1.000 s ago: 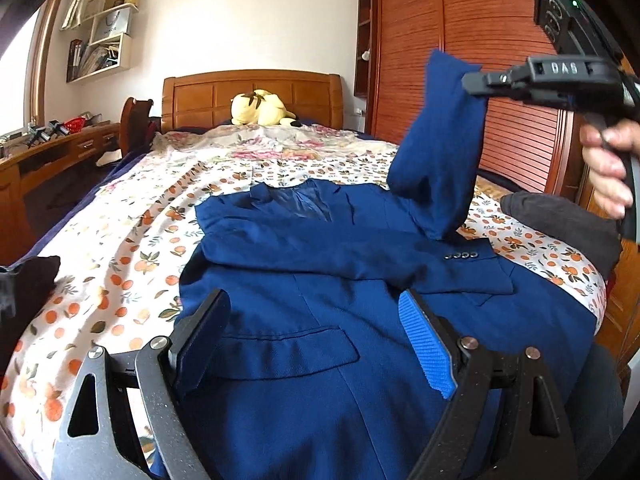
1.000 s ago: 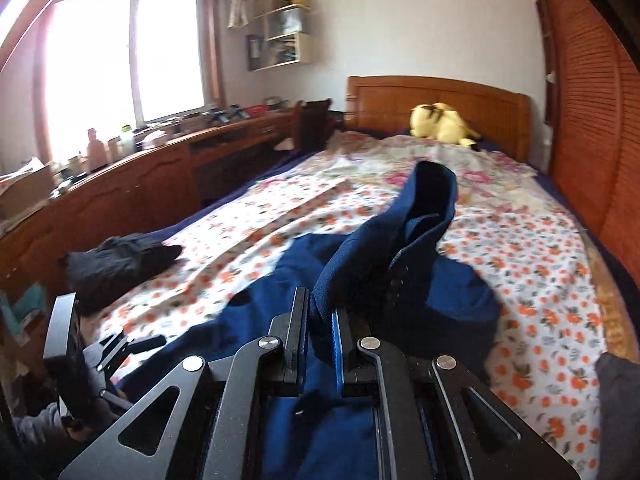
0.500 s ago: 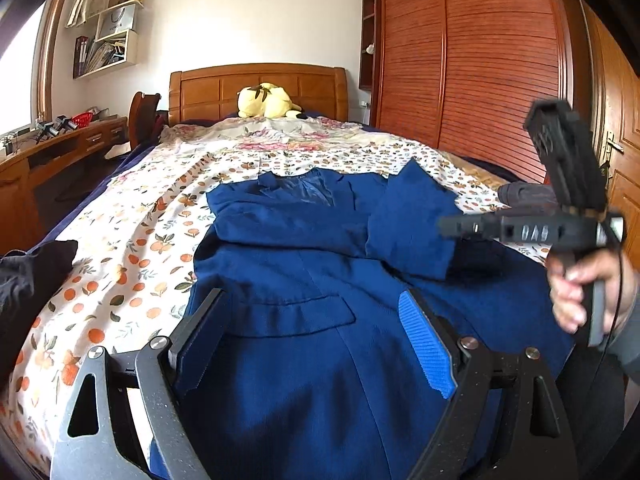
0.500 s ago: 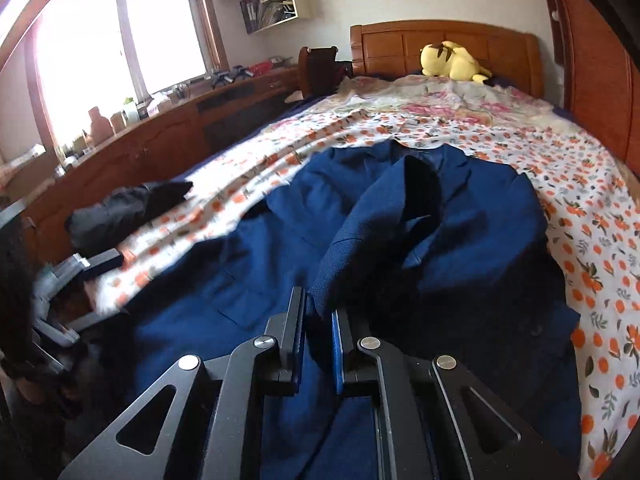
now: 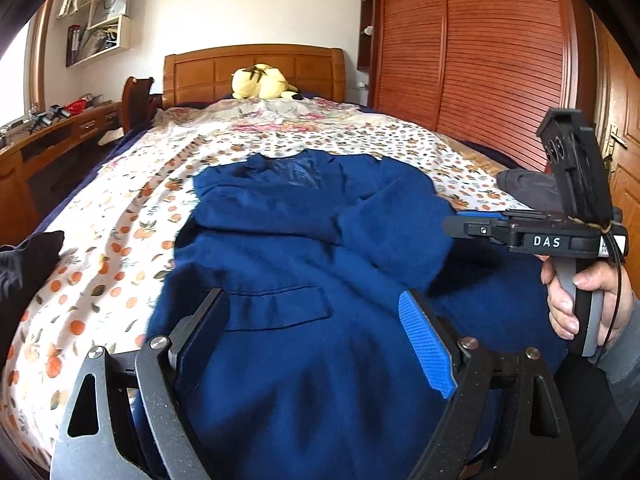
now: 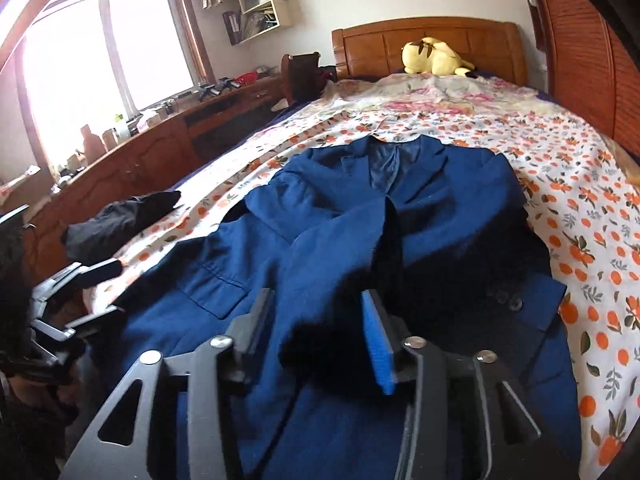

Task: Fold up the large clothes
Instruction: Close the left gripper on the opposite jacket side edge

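A blue suit jacket lies front up on the bed, collar toward the headboard; it also shows in the right wrist view. Both sleeves are folded in across its chest; the right sleeve lies loose on top. My left gripper is open and empty, low over the jacket's hem near its flap pocket. My right gripper is open, its jaws on either side of the sleeve cuff lying on the jacket. It also shows in the left wrist view at the right.
The bed has an orange-flowered sheet. A dark garment lies at its left edge and a grey one at its right. A yellow plush toy sits by the headboard. A wooden desk runs along the left, a wardrobe along the right.
My right gripper lowered the raised sleeve onto the jacket's chest, then opened and let it go. My left gripper stayed open over the hem.
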{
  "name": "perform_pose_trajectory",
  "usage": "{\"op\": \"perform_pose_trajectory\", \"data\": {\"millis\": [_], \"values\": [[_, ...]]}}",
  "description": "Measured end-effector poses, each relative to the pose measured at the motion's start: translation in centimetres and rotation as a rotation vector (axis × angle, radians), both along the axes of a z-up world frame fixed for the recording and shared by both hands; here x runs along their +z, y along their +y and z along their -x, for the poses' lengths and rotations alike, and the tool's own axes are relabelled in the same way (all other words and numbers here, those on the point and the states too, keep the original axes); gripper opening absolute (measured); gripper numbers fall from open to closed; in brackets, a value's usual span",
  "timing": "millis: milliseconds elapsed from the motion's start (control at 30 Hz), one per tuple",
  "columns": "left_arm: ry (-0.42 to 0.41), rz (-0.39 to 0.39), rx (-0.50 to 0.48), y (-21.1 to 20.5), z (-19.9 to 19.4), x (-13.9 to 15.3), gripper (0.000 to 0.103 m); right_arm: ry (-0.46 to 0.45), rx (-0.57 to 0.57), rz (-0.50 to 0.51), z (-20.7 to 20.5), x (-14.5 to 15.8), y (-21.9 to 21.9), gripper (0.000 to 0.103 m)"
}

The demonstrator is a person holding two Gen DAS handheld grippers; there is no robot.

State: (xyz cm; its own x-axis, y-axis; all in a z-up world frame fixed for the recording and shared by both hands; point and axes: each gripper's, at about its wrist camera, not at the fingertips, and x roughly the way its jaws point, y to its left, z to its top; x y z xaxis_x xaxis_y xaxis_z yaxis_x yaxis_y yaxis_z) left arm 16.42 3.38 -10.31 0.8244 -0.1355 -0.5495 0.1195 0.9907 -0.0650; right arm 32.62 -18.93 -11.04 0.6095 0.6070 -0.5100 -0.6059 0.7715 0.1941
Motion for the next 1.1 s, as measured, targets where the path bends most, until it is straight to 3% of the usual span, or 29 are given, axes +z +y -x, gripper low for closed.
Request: {"op": "perform_pose_trajectory", "data": {"millis": [300, 600, 633, 700, 800, 1100], "values": [[0.049, -0.048, -0.078, -5.6, -1.2, -0.8, 0.087, -0.081, -0.192, 0.144, 2.0, -1.2, -5.0, 0.048], [0.073, -0.076, -0.203, -12.2, -3.7, -0.8, 0.086, -0.093, -0.304, 0.086, 3.0, 0.0, -9.4, 0.048], [0.081, -0.066, -0.212, -12.7, -4.1, -0.8, 0.084, -0.098, -0.306, 0.082, 3.4, 0.0, -9.4, 0.048], [0.114, -0.04, -0.231, -13.3, -5.2, -1.1, 0.067, -0.111, -0.302, 0.091, 4.0, 0.2, -9.2, 0.048], [0.154, -0.037, -0.247, -14.3, -6.6, -1.6, 0.053, -0.115, -0.284, 0.081, 4.6, 0.0, -9.4, 0.048], [0.189, -0.196, -0.278, -17.5, -9.3, -3.0, 0.051, -0.104, -0.295, 0.068, 4.4, -0.2, -11.1, 0.048]]}}
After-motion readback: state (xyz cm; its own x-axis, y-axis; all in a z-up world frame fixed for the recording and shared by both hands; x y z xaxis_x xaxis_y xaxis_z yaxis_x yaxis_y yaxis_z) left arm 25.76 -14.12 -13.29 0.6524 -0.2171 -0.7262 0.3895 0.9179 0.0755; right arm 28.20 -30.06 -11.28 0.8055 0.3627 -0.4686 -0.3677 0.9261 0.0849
